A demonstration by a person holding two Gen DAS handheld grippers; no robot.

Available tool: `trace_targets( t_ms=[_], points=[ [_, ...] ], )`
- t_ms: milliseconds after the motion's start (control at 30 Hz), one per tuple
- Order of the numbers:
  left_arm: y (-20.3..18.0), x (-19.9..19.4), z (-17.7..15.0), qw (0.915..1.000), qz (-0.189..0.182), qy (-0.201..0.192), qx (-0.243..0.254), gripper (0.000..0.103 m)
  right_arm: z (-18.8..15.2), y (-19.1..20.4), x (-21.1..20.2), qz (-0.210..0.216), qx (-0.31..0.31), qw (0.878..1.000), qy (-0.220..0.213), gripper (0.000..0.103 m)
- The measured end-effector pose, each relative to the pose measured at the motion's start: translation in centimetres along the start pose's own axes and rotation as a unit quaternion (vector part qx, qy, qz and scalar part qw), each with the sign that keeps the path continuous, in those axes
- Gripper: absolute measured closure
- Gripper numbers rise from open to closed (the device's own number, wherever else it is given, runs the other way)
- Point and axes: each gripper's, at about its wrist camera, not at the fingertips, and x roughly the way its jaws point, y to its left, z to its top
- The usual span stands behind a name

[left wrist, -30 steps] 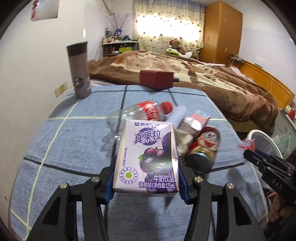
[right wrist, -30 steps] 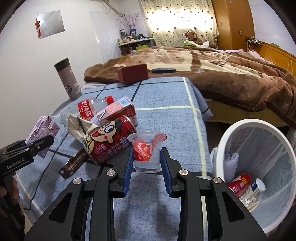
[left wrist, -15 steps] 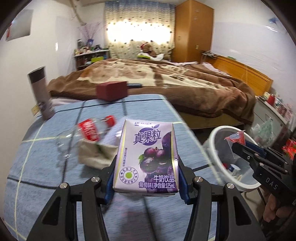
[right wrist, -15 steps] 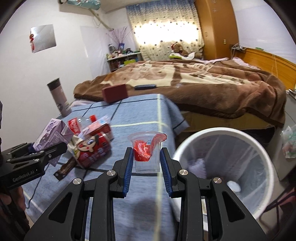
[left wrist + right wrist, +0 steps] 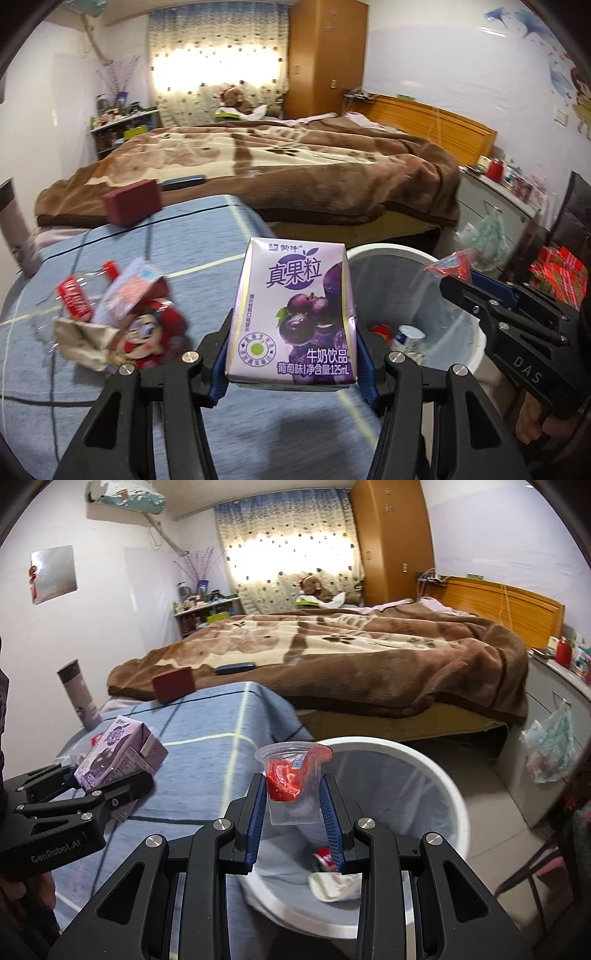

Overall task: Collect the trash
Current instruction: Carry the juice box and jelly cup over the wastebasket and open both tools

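Observation:
My left gripper is shut on a purple grape-milk carton, held upright above the table's right edge; it also shows in the right wrist view. My right gripper is shut on a clear plastic cup with a red foil lid, held over the white trash bin. The bin sits beside the table and holds a can and some wrappers. A red cartoon can, a crushed clear bottle and wrappers lie on the blue tablecloth.
A dark red box sits at the table's far edge and a grey tumbler at the far left. A bed with a brown blanket lies behind. A cabinet with a hanging plastic bag stands right of the bin.
Both grippers have swung right from the trash pile toward the bin. The cup is now over the bin's opening and the carton is at the table edge beside it.

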Motion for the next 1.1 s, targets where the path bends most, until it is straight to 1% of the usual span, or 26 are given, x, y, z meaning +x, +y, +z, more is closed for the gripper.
trace_targets(
  t_ms=[200,367,467,600,800,833,867,900,933,967,1033,1100],
  points=[
    [-3.2,1.9,0.7,0.9996,-0.022,0.009,0.017,0.046,-0.3,-2.1,0.2,-0.021,0.008,1.000,0.007,0.072],
    [-5.3,3.3,0.8,0.9984,-0.040,0.026,0.031,0.046,-0.8,-3.7,0.6,-0.032,0.013,0.999,0.020,0.072],
    [-5.9,4.4,0.7,0.9977,-0.048,0.040,0.026,0.046,-1.1,-4.7,1.2,-0.038,0.019,0.999,0.031,0.072],
    [-6.9,5.4,0.5,0.9964,-0.057,0.052,0.036,0.046,-1.7,-5.7,2.0,-0.047,0.027,0.997,0.051,0.072],
    [-7.3,6.6,0.1,0.9952,-0.059,0.069,0.036,0.046,-2.2,-6.7,2.5,-0.056,0.034,0.995,0.069,0.071],
    [-7.2,6.8,0.1,0.9952,-0.057,0.070,0.036,0.043,-2.2,-6.8,2.7,-0.055,0.036,0.995,0.075,0.071],
    [-7.2,6.9,0.1,0.9953,-0.055,0.071,0.035,0.036,-2.3,-6.8,2.8,-0.057,0.037,0.995,0.079,0.071],
    [-7.1,7.0,0.1,0.9954,-0.054,0.073,0.032,0.034,-2.3,-6.9,2.9,-0.060,0.038,0.994,0.080,0.071],
    [-7.1,6.9,0.1,0.9953,-0.057,0.072,0.029,0.034,-2.3,-7.0,2.9,-0.061,0.038,0.994,0.081,0.069],
    [-7.0,6.8,0.1,0.9952,-0.061,0.071,0.029,0.033,-2.3,-7.0,2.9,-0.061,0.038,0.994,0.082,0.061],
    [-6.9,6.6,0.0,0.9958,-0.055,0.068,0.029,0.033,-2.4,-7.0,2.9,-0.061,0.039,0.994,0.081,0.046],
    [-6.6,6.4,-0.1,0.9960,-0.051,0.068,0.027,0.033,-2.4,-6.9,2.8,-0.056,0.040,0.994,0.080,0.045]
  ],
)
